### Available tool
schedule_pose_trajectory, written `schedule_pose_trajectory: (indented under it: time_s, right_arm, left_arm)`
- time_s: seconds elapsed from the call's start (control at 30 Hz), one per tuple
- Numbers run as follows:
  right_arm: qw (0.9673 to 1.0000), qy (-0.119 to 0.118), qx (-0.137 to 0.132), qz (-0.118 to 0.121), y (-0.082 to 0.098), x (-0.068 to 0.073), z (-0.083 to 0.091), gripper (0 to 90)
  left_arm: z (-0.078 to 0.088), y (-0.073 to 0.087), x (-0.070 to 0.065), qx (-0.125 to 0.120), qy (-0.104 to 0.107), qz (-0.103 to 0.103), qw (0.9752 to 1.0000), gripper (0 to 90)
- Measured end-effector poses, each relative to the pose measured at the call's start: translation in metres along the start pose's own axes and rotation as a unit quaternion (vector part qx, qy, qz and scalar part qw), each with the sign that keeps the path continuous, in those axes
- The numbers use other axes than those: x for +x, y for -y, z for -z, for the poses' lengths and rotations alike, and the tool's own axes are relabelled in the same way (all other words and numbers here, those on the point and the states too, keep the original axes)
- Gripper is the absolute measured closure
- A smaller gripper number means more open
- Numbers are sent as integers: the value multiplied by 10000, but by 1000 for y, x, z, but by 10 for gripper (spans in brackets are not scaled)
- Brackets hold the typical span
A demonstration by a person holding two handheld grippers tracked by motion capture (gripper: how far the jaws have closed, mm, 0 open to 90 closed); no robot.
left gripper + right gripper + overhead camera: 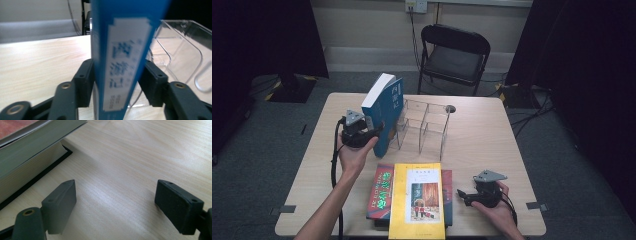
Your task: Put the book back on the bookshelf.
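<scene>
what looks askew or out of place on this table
The blue book leans tilted against the left end of the clear rack rather than upright in a slot, with the left gripper around its spine. The book stack lies flat and tidy.

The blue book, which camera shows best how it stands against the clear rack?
The high view: the blue book stands upright, tilted, beside the clear rack, with the left gripper at its spine. The left gripper view shows just its blurred spine close up between the jaws.

"西游记" on blue book (117, 62) spine label
</scene>
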State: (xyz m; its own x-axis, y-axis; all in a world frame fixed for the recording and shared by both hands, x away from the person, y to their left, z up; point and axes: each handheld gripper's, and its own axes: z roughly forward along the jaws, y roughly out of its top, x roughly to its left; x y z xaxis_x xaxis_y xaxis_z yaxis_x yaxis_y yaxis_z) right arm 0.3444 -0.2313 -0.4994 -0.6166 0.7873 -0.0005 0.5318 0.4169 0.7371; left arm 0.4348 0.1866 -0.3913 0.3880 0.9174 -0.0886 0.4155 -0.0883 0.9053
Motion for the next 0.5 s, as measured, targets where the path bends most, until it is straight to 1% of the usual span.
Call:
schedule_pose_trajectory:
  time_s: [0.03, 0.1, 0.17, 0.2, 0.23, 0.27, 0.3, 0.33, 0.37, 0.43, 0.5]
  right_arm:
    - [10000, -1, 0, 0, 0, 0, 0, 173]
    - [10000, 1, -1, -1, 0, 0, 0, 173]
    - [10000, 5, 1, -5, 0, 0, 0, 173]
    - [10000, 4, 1, -5, 0, 0, 0, 173]
    - [10000, 8, 0, -2, 0, 0, 0, 173]
    - [10000, 9, 2, -4, 0, 0, 0, 173]
    - [10000, 4, 0, -3, 0, 0, 0, 173]
    - [10000, 4, 0, -3, 0, 0, 0, 173]
    - [10000, 5, 0, -2, 0, 0, 0, 173]
    - [10000, 4, 1, -4, 0, 0, 0, 173]
    - [10000, 5, 0, -5, 0, 0, 0, 173]
  left_arm:
    - [1, 2, 1, 26, 80, -44, 10000, 473]
    - [1, 7, 4, 34, 64, -134, 9999, 465]
    - [0, 12, 7, 87, 165, -137, 9997, 463]
    - [-1, 15, 7, 84, 110, -166, 9998, 464]
    - [-2, 17, 9, 118, 188, -204, 9995, 481]
    - [-4, 19, 10, 180, 271, -180, 9993, 519]
    - [-5, 22, 10, 228, 287, -149, 9992, 519]
    - [-5, 24, 9, 277, 249, -195, 9991, 537]
    - [-6, 25, 9, 313, 225, -197, 9991, 564]
    - [-6, 27, 11, 278, 271, -110, 9992, 582]
    - [-5, 27, 10, 323, 246, -110, 9991, 587]
